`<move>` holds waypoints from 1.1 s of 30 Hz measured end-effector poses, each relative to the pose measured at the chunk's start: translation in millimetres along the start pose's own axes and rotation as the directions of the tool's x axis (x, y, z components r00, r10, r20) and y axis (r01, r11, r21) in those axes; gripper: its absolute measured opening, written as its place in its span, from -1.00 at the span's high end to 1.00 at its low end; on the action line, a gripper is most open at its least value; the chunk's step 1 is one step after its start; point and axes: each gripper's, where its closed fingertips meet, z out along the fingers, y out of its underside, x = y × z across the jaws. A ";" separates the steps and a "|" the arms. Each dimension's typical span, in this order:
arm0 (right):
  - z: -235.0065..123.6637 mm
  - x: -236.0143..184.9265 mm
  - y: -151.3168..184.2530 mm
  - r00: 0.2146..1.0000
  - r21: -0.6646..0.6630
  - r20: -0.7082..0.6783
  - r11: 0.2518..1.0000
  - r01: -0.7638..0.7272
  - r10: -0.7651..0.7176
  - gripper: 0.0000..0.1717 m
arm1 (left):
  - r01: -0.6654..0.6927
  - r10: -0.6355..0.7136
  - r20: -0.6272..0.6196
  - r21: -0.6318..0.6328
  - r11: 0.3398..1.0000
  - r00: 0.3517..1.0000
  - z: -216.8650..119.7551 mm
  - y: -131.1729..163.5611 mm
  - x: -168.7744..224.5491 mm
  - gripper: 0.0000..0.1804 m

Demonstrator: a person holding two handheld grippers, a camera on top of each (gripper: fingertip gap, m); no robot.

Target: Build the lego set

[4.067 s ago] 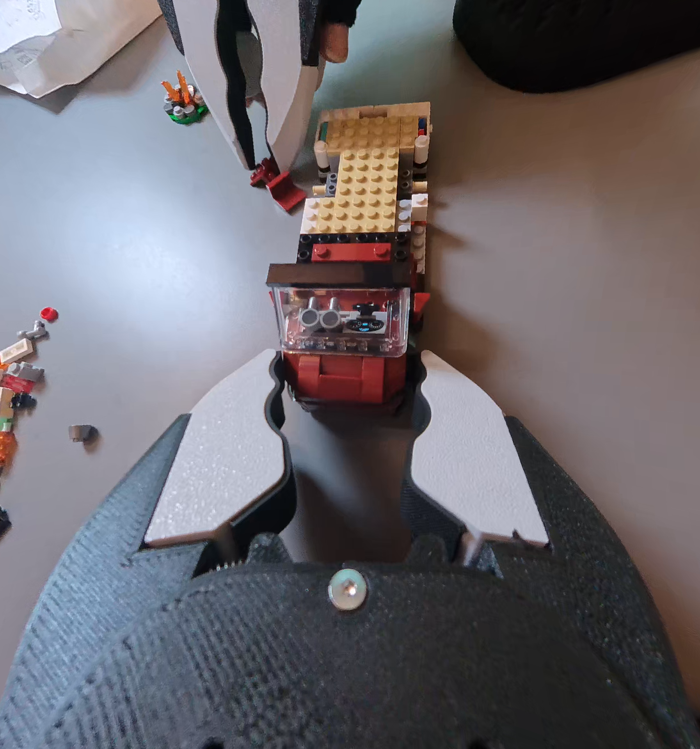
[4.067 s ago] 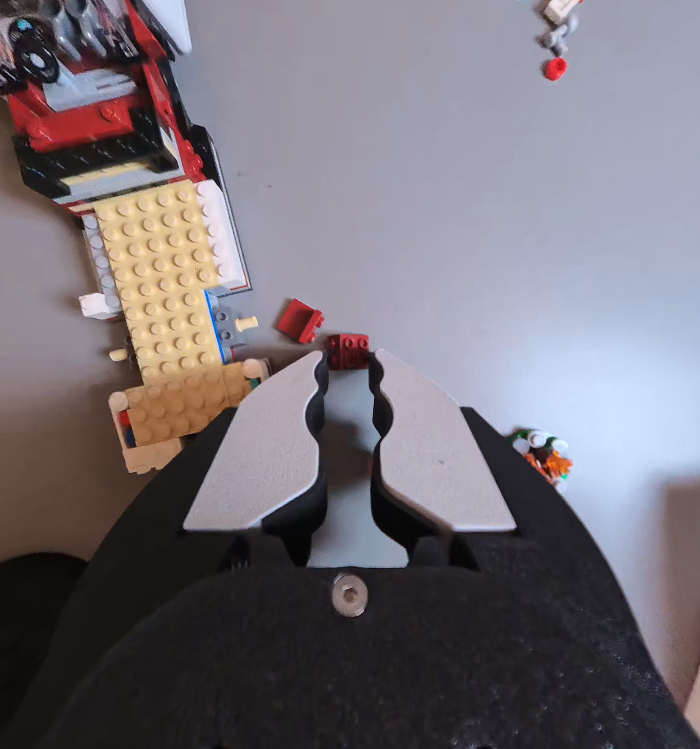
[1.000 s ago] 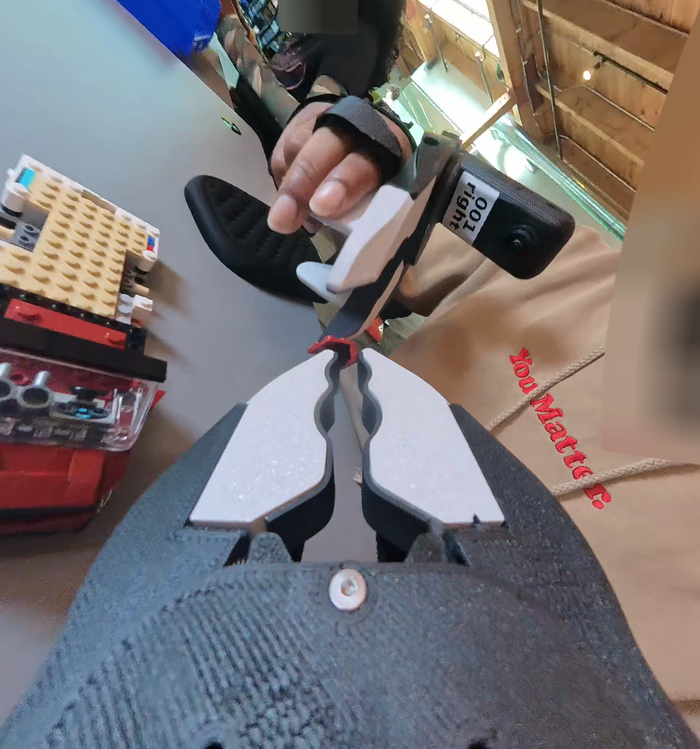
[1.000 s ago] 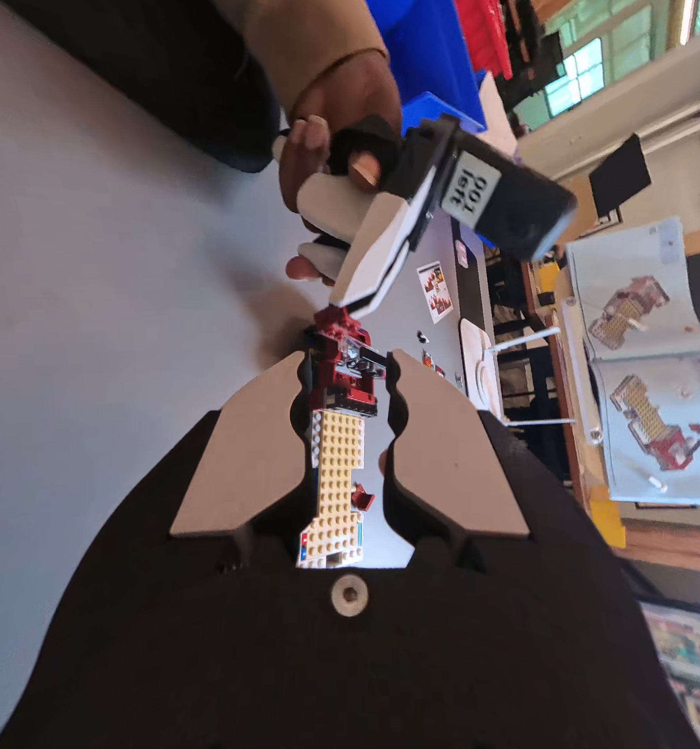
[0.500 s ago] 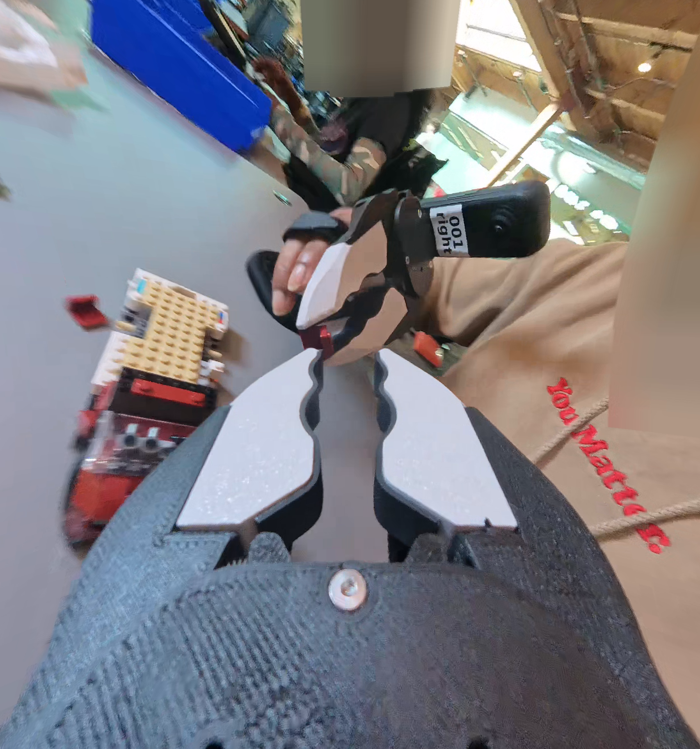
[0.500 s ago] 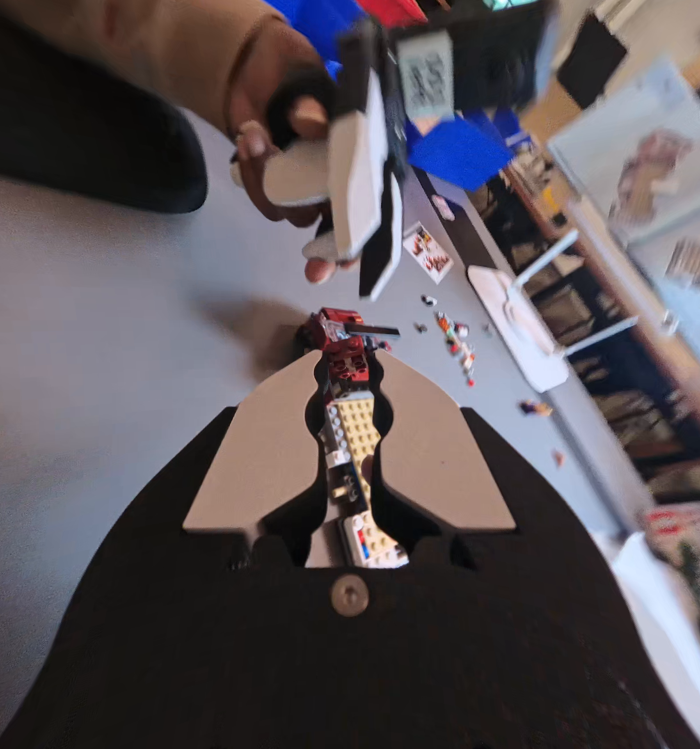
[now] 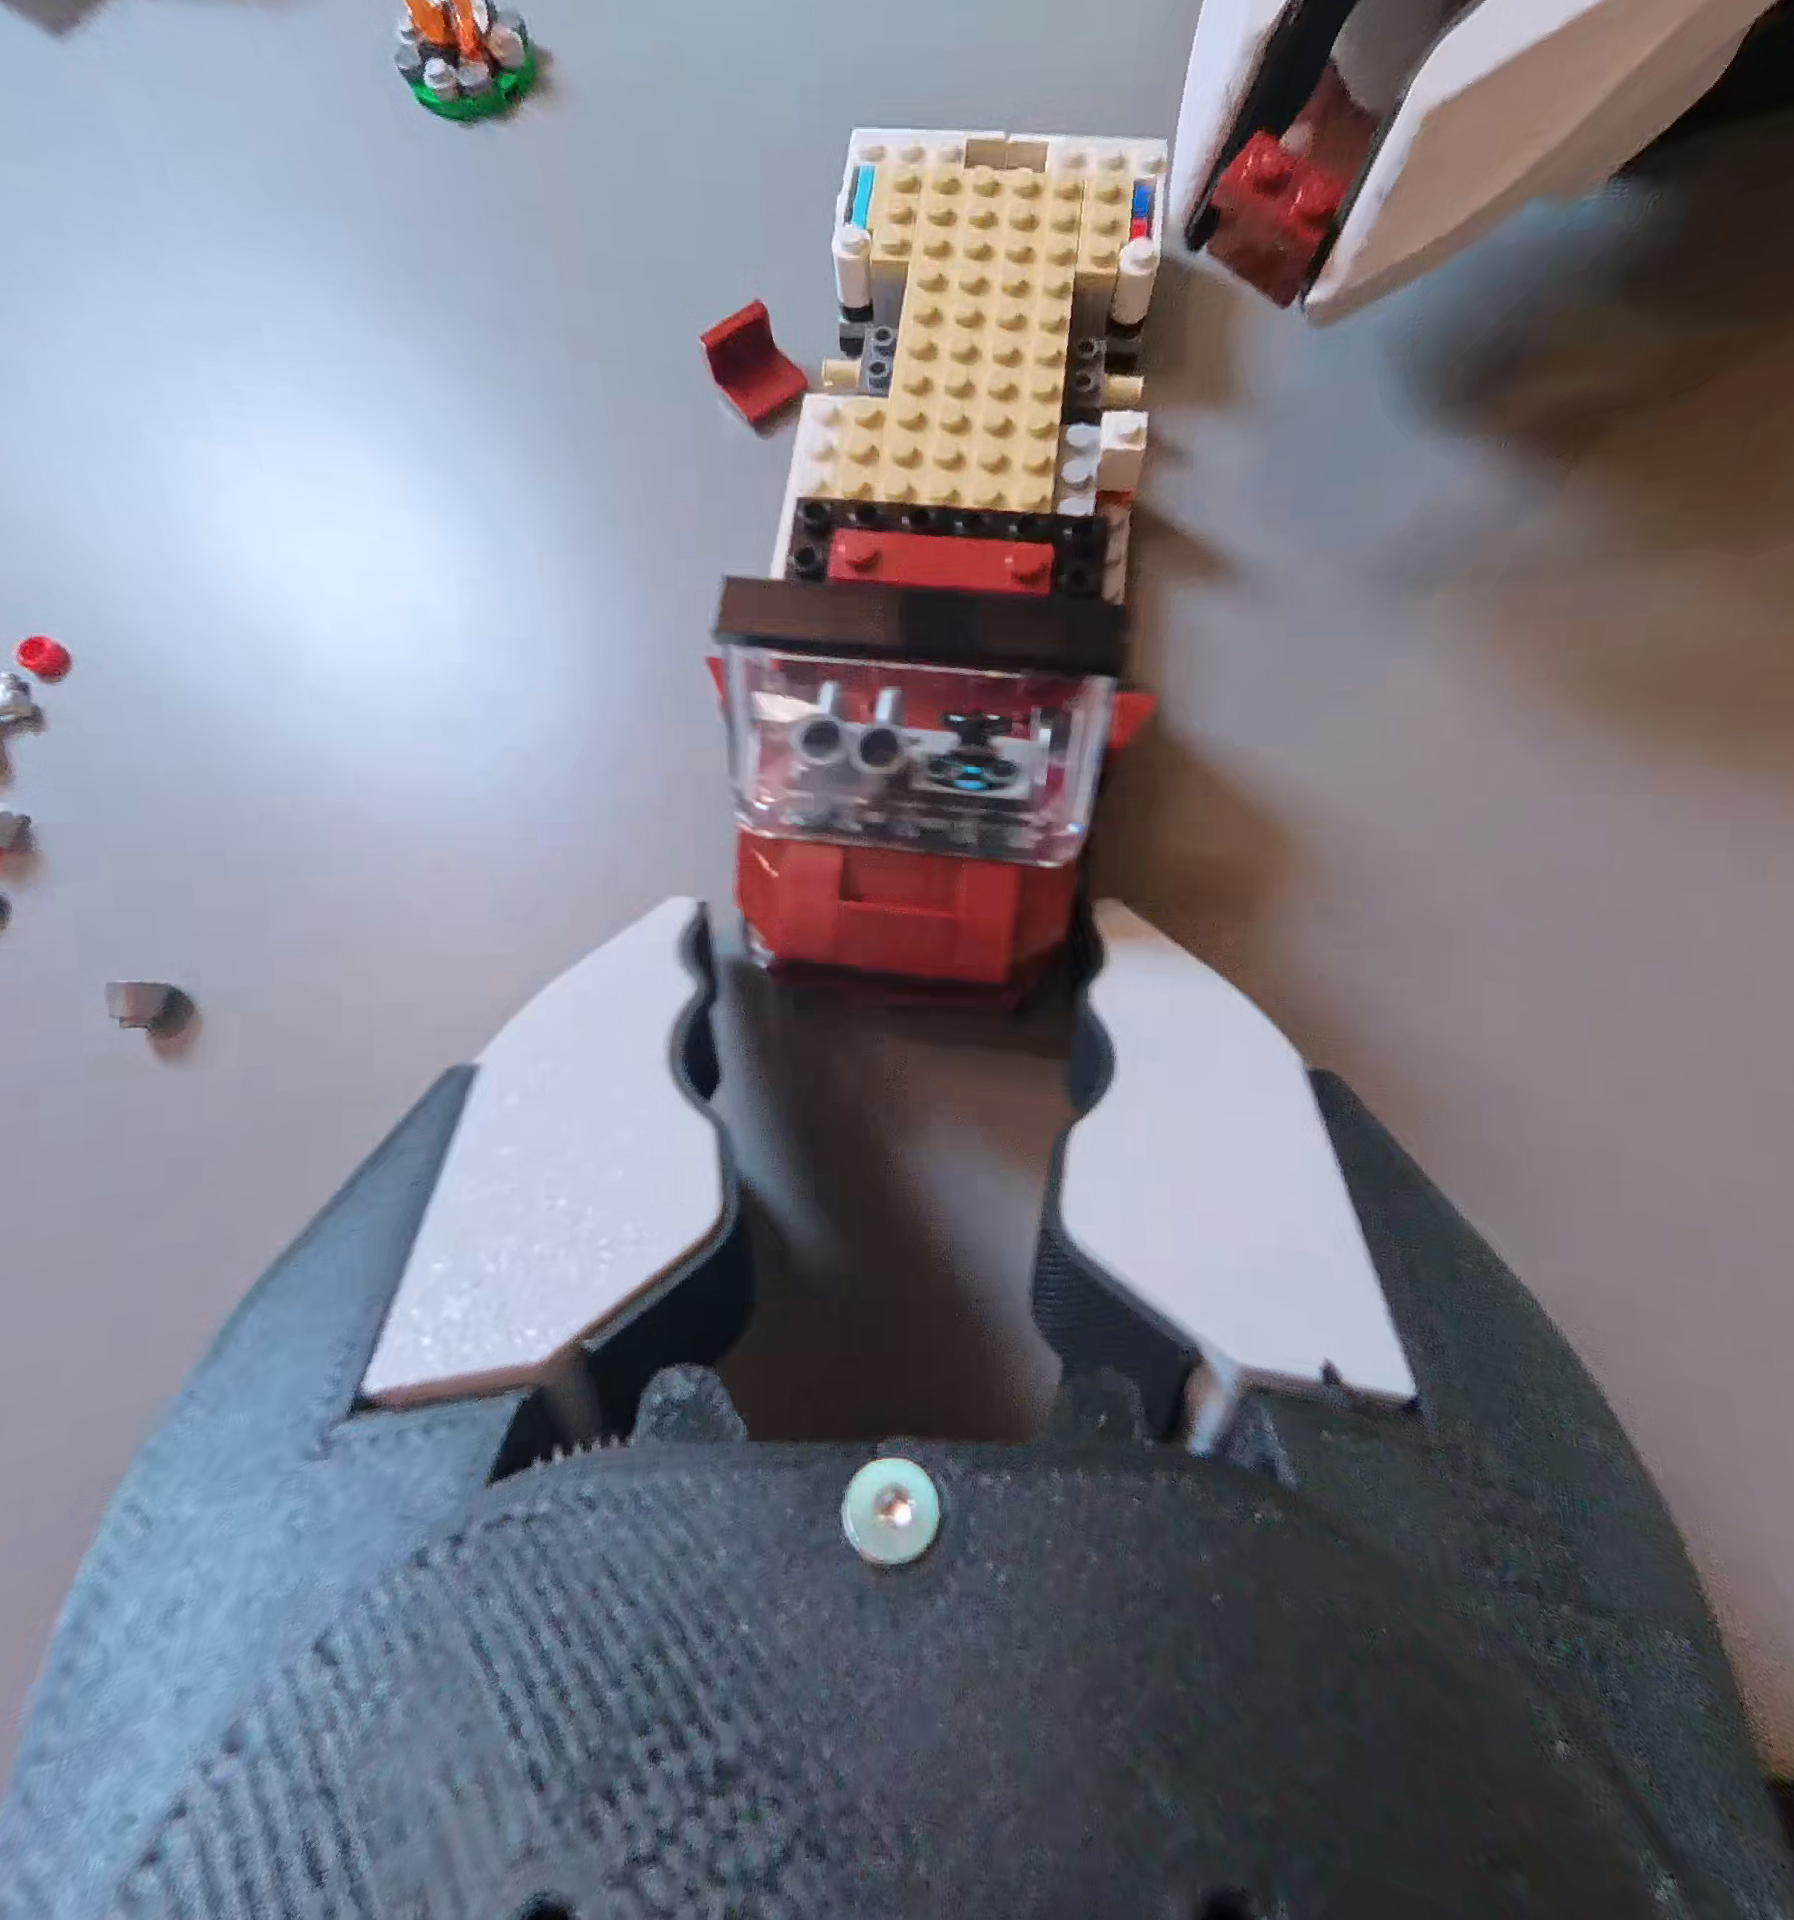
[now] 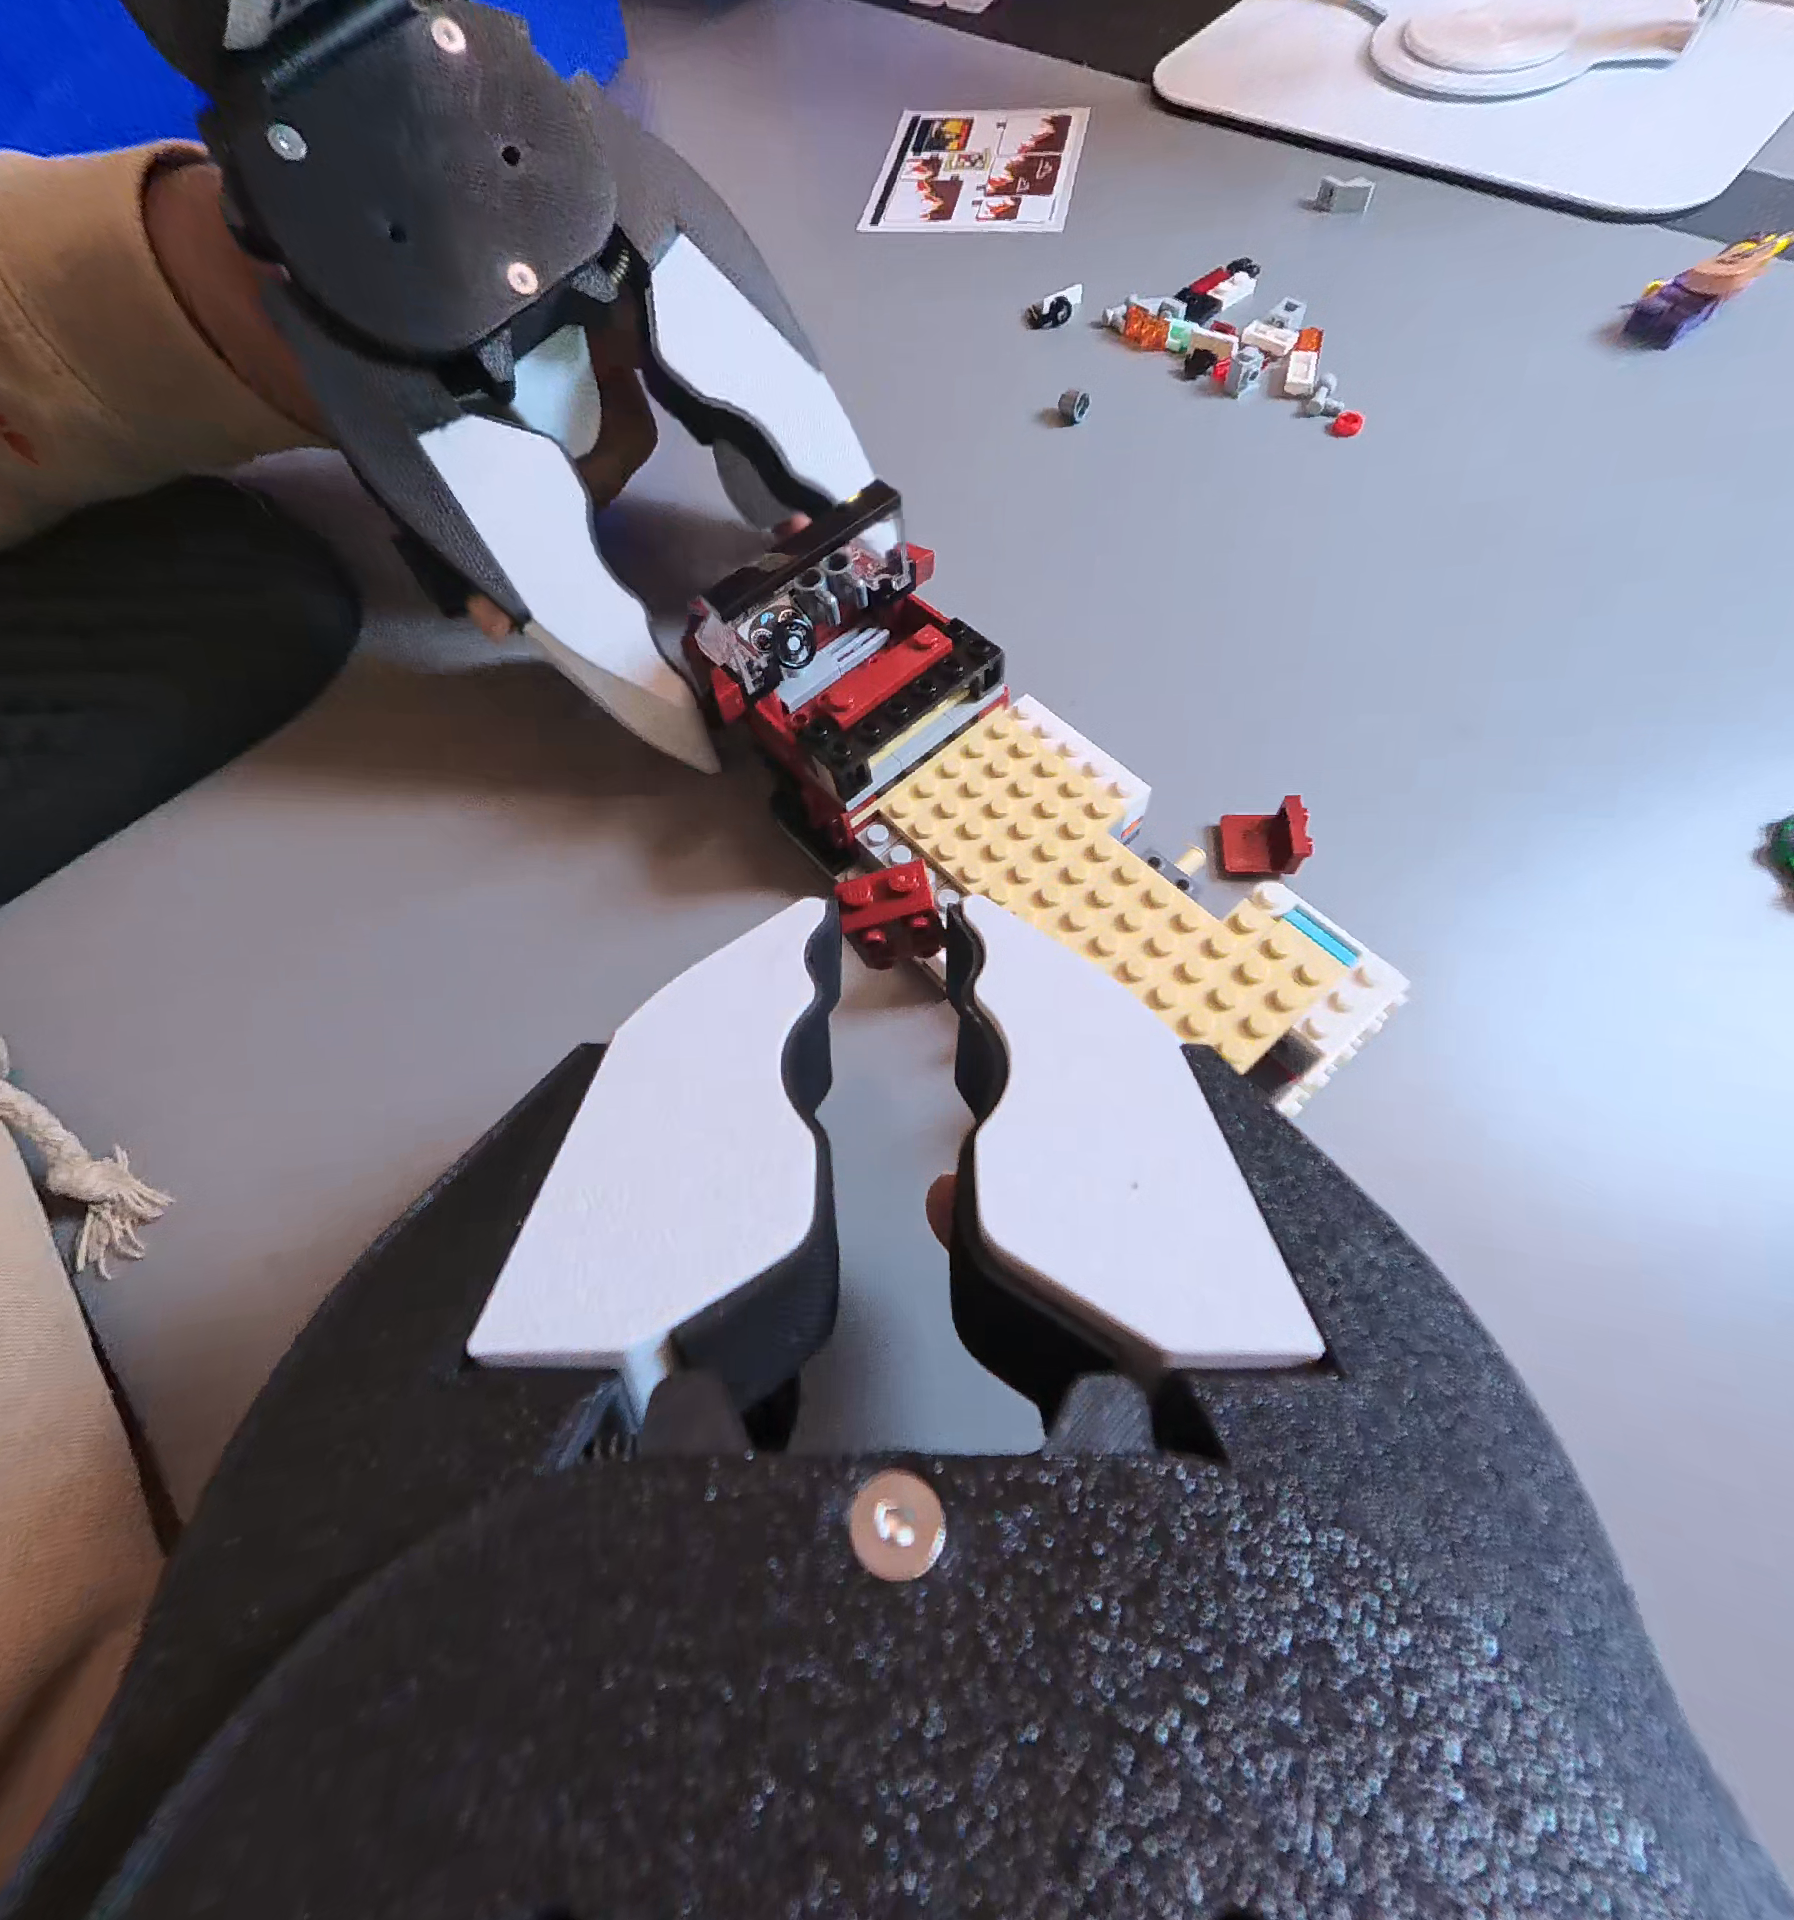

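Left wrist view looks steeply down, close along the brick vehicle point(image 7: 934, 665) from its cab; right wrist view faces it obliquely from its rear. The 2 views share the vehicle.

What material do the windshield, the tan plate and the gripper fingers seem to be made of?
Windshield: clear, glossy hard plastic, it seems; the grey parts behind it show through.
Tan plate: opaque moulded plastic with a slight sheen; rows of studs cover its top.
Left gripper fingers: white faces with a fine grainy matte look over black wavy-edged pads, probably printed plastic; whether the pads are rubbery I cannot tell.
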 end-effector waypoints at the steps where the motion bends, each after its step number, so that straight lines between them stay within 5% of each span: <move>1: 0.3 0.9 -0.7 1.000 0.001 -0.007 1.000 -0.003 0.003 0.78 | 0.016 -0.016 0.034 -0.001 1.000 0.999 1.2 -1.3 -2.5 0.34; 9: 10.0 13.5 -7.7 0.995 -0.003 -0.092 0.999 -0.042 0.041 0.78 | 0.239 -0.228 0.278 -0.004 0.971 0.933 0.7 -0.7 -10.9 0.34; 11: 14.4 12.0 -10.0 0.994 -0.002 -0.100 0.999 -0.048 0.048 0.78 | 0.229 -0.218 0.257 -0.014 0.973 0.942 2.3 -4.0 2.6 0.21; 15: 21.1 9.9 -11.6 0.992 -0.005 -0.118 0.999 -0.037 0.036 0.78 | 0.173 -0.168 0.194 -0.010 0.985 0.967 4.2 -11.3 26.1 0.32; 33: 31.4 28.1 -6.7 0.994 -0.091 -0.109 0.996 -0.011 0.001 0.77 | 0.133 -0.137 0.035 0.103 0.986 0.990 4.1 -29.6 22.1 0.31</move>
